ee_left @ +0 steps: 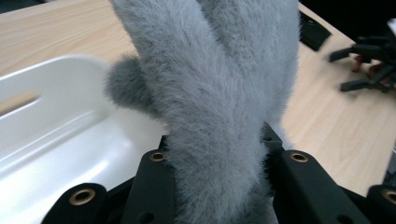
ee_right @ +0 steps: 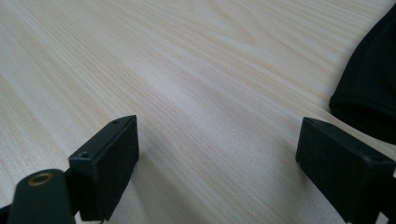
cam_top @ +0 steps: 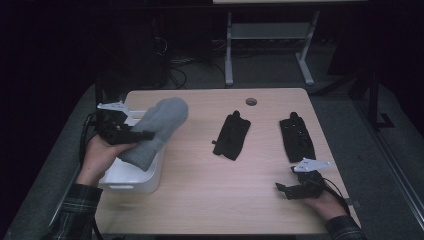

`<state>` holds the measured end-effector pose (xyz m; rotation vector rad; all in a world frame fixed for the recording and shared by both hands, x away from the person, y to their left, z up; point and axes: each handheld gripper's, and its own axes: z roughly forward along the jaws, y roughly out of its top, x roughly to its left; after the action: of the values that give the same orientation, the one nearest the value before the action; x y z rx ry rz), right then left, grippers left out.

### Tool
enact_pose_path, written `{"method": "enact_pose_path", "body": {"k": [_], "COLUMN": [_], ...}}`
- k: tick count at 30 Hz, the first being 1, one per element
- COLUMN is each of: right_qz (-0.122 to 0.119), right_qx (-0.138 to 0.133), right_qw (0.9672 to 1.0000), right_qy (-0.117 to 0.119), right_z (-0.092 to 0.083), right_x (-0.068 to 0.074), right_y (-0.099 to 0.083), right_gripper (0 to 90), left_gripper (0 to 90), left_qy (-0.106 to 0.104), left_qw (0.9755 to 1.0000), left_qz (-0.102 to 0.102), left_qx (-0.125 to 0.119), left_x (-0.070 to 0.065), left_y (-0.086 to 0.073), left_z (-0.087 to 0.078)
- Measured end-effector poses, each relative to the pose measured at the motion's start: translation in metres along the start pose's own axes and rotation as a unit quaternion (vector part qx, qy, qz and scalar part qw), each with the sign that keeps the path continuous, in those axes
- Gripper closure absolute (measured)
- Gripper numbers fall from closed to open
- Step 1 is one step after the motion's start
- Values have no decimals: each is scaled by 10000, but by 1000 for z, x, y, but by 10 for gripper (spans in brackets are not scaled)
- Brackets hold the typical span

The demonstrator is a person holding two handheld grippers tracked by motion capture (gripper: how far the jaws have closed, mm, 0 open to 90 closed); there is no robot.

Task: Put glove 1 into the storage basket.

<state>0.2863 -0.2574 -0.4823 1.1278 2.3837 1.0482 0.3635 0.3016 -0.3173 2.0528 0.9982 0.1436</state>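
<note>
— So, how many gloves? 
— Three: one grey mitten (cam_top: pixel 157 131) pinched in the left gripper (cam_top: pixel 142 135) above the single white bin (cam_top: pixel 131 179), plus two black gloves (cam_top: pixel 231 135) (cam_top: pixel 297 139) flat on the table (cam_top: pixel 210 190). 
— And the right gripper (cam_top: pixel 282 189)? 
— Jaws wide apart, holding nothing, resting near the table's right edge.

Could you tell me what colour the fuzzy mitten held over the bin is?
Grey; the mitten shows best in the left gripper view, clamped in the left tongs.

Fuzzy grey cloth mitten (ee_left: pixel 219 93), glossy white, probably plastic bin (ee_left: pixel 60 126), matt pale wood-grain table (ee_right: pixel 187 70).
</note>
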Motion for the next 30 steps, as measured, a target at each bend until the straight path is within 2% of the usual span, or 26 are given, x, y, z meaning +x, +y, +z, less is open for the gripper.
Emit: {"method": "enact_pose_path", "body": {"k": [1,3,5,6,7,8,12,19,21,24,26,27,29,30], "right_qz": [-1,3,3,5,4,-3,4,17,19,19,23,23,24,19], "right_qx": [0,0,2,4,4,6,3,9,10,9,11,11,11,10], "right_qw": [10000,10000,10000,10000,10000,10000,10000,10000,10000,10000,10000,10000,10000,10000], "right_qy": [-3,-11,-18,-20,-20,-22,-23,-45,-47,-48,-49,-49,-48,-47], "right_z": [0,0,0,0,0,0,0,0,0,0,0,0,0,0], "right_x": [0,0,0,0,0,0,0,0,0,0,0,0,0,0], "right_y": [0,0,0,0,0,0,0,0,0,0,0,0,0,0], "right_gripper": [128,128,128,128,128,128,128,128,128,128,129,129,129,129], "left_gripper": [676,676,676,676,676,676,676,674,674,672,669,666,659,652], "left_qy": [72,147,177,190,190,225,242,345,447,455,534,534,605,648], "left_qw": [9999,9997,9996,9993,9993,9988,9976,9946,9920,9909,9879,9879,9853,9850], "left_qz": [-71,-178,-202,-308,-308,-415,-587,-803,-914,-972,-1072,-1072,-1126,-1039], "left_qx": [39,58,61,92,92,128,287,561,747,818,988,988,1131,1217], "left_x": [10,20,24,32,32,39,52,66,71,73,77,77,80,80], "left_y": [-6,-13,-16,-23,-23,-31,-43,-52,-55,-57,-62,-62,-67,-67], "left_z": [-5,-9,-10,-11,-11,-9,1,15,24,27,33,33,37,37]}}
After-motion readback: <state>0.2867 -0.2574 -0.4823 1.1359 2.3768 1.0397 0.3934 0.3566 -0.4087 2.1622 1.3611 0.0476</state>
